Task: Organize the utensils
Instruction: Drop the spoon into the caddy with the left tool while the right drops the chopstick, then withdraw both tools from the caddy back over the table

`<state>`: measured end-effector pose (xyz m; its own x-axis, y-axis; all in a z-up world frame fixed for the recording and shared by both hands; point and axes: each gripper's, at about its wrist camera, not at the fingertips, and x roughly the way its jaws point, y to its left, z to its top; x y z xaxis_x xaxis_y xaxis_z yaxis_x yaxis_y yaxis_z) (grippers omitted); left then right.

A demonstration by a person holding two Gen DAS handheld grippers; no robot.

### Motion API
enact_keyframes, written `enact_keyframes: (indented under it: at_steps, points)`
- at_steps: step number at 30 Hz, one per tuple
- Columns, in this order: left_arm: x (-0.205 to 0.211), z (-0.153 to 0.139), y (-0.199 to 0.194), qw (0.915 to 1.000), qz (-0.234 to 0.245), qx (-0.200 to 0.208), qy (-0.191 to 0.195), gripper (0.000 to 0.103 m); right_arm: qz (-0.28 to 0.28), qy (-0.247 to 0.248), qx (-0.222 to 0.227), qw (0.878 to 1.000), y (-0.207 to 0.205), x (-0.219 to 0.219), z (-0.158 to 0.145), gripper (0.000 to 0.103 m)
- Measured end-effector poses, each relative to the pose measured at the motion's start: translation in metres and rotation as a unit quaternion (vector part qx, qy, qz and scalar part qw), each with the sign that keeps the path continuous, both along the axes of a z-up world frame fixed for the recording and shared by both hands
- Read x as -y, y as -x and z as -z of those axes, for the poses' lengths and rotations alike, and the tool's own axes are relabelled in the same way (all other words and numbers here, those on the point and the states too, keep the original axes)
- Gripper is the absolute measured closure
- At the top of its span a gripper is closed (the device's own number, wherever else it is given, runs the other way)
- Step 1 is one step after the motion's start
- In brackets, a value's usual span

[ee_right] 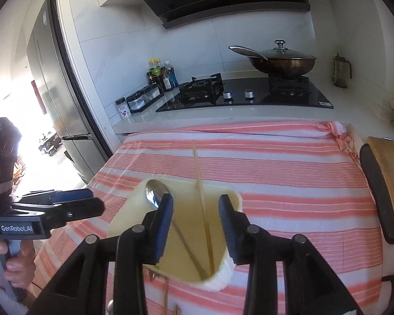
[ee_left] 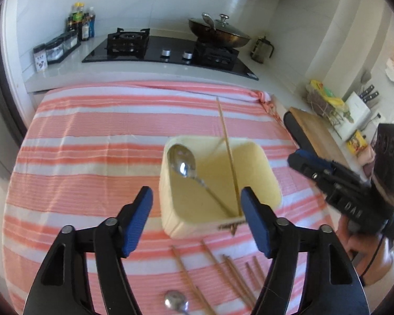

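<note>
A cream square holder [ee_left: 168, 204] stands on the striped cloth, with a metal spoon [ee_left: 182, 160] and one wooden chopstick [ee_left: 227, 141] leaning inside it. My left gripper [ee_left: 195, 194] hovers just before the holder's near rim, jaws wide open and empty. Several loose chopsticks [ee_left: 233, 275] and a second spoon [ee_left: 174, 302] lie on the cloth below it. My right gripper [ee_right: 195, 198] is open above the holder [ee_right: 123, 218]. The chopstick [ee_right: 198, 173] passes between its pads untouched, and the spoon [ee_right: 155, 193] sits just left of them. Each view also shows the other gripper [ee_left: 298, 157] [ee_right: 88, 194] from the side.
Behind the pink-and-white striped cloth [ee_left: 92, 131] runs a counter with a black gas hob [ee_left: 168, 50], a lidded wok [ee_left: 218, 32], sauce bottles [ee_left: 81, 22] and spice jars. A wooden cutting board [ee_right: 388, 183] lies at the right, a fridge [ee_right: 57, 78] stands at the left.
</note>
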<state>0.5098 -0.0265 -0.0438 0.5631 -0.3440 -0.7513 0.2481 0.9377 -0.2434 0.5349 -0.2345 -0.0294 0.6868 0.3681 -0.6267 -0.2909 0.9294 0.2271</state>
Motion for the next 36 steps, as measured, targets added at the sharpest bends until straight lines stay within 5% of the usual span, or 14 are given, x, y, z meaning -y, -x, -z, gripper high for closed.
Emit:
enact_keyframes:
  at_steps: [4,9,15,27,36]
  points:
    - [-0.023,0.030,0.078,0.9985,0.014,-0.036,-0.039,0.016,-0.002,0.024,-0.011,1.000,0.069,0.029,0.003,0.059]
    - [-0.038,0.092,0.180,0.9963,-0.027,-0.069,-0.045,0.016,0.034,0.081,-0.051,0.995,0.169,0.062,0.059,0.059]
    - [-0.022,0.128,0.217,0.9947,-0.074,-0.059,-0.039,0.016,0.087,0.101,-0.097,0.986,0.244,0.079,0.128,0.059]
    - [-0.005,0.113,0.212,0.9956,-0.090,0.001,-0.025,0.011,0.094,0.136,-0.101,0.981,0.253,0.062,0.147,0.055]
    - [-0.012,0.145,0.206,0.9900,-0.134,-0.002,-0.043,0.011,0.101,0.140,-0.096,0.980,0.228,0.059,0.150,0.055]
